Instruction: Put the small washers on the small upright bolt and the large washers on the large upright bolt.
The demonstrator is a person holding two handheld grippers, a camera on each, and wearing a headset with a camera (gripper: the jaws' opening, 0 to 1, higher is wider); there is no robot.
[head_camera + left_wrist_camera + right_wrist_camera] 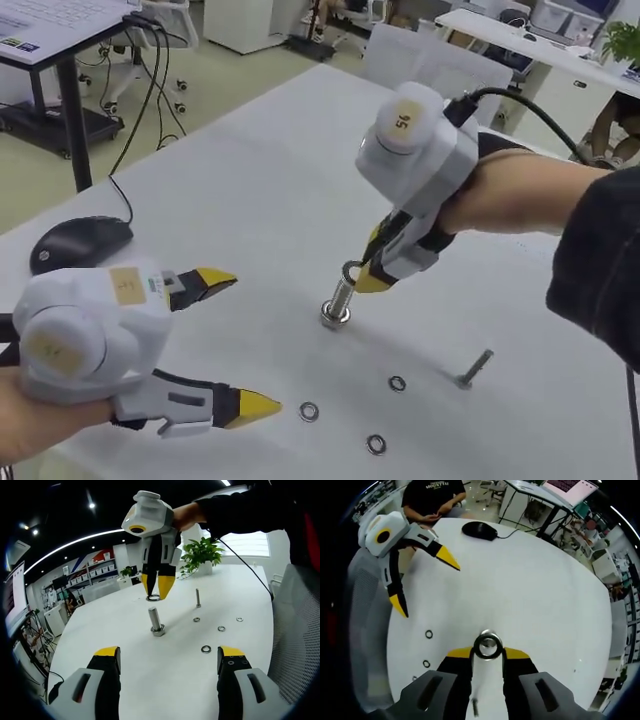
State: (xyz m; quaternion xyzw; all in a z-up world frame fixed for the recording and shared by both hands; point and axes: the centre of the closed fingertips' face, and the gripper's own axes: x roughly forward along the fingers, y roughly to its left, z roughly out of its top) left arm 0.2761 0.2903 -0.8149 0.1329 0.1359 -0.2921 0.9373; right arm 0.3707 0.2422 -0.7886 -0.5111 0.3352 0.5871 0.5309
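Washer [476, 645] sits pinched in right hand-held gripper [365, 283] just above large bolt [338, 298]; left hand-held gripper [245, 342] hangs spread wide, empty, over tabletop [250, 180].

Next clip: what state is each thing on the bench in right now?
Left tongs: open, empty.
Right tongs: shut on large washer.
Large bolt: upright, held washer just above its top.
Small bolt: upright.
Three loose washers: flat on table.

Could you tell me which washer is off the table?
The washer held in the right gripper, above the large bolt; the other washers lie flat on the table.
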